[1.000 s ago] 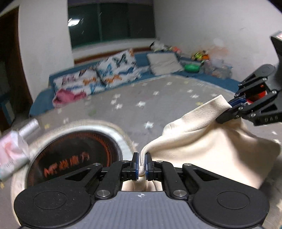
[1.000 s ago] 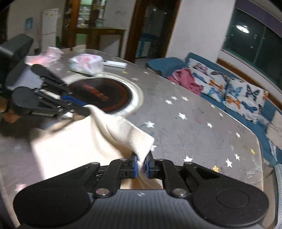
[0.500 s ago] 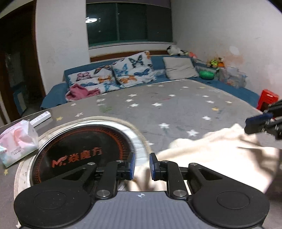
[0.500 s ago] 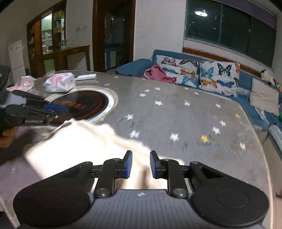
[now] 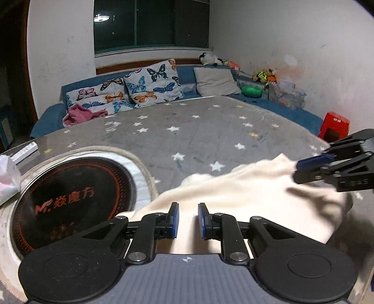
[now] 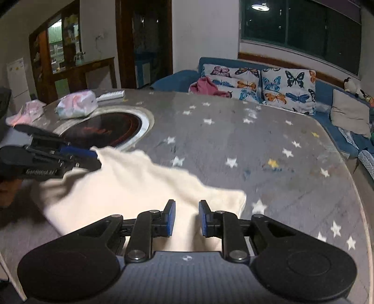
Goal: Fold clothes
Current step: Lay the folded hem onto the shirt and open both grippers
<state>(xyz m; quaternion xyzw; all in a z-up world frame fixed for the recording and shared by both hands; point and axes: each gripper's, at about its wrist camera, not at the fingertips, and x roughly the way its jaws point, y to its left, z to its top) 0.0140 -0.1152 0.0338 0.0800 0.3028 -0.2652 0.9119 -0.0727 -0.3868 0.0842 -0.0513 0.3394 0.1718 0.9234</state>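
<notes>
The room is lit dimly from a ceiling lamp (image 5: pixel 102 18) mirrored in the dark window (image 6: pixel 301 28). Strong fisheye bending and dark corners are seen at the edges. The cream cloth (image 5: pixel 245 187) is motion-blurred; soft shadows are cast on it.

Both wrist views low, close over cream cloth (image 5: pixel 245 187), facing sofa (image 6: pixel 327 93); each sees other gripper.

Soft matt cream cloth (image 5: pixel 245 187) lies on the smooth, faintly glossy table (image 5: pixel 210 131).
</notes>
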